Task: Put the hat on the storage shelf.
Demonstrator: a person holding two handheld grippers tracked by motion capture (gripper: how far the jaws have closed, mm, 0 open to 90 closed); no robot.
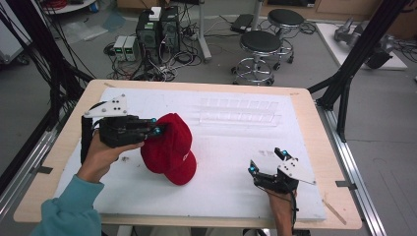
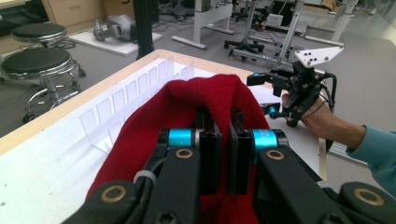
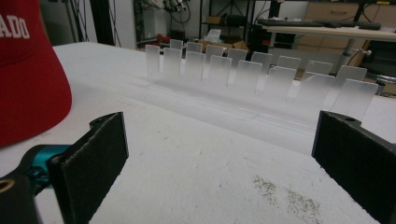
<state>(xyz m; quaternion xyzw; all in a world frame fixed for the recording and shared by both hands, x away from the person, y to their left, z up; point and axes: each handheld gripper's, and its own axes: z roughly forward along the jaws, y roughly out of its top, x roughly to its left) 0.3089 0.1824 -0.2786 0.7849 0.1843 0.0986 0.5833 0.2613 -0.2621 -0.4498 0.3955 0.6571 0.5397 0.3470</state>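
Note:
A red cap (image 1: 169, 147) with white lettering lies left of centre on the white mat (image 1: 221, 191), its brim toward the near edge. My left gripper (image 1: 158, 126) is shut on the cap's back edge; in the left gripper view the red fabric (image 2: 205, 100) is pinched between the two black jaws. My right gripper (image 1: 268, 161) rests open near the mat's front right with nothing between its fingers (image 3: 93, 158). In the right gripper view the cap's brim (image 3: 28, 79) sits at the far left.
A clear plastic rack (image 1: 241, 112) with upright dividers lies across the back of the mat, ahead of the right gripper (image 3: 252, 79). The wooden table (image 1: 314, 128) edges the mat. Two stools (image 1: 260, 46) and computer boxes (image 1: 157, 29) stand beyond the table.

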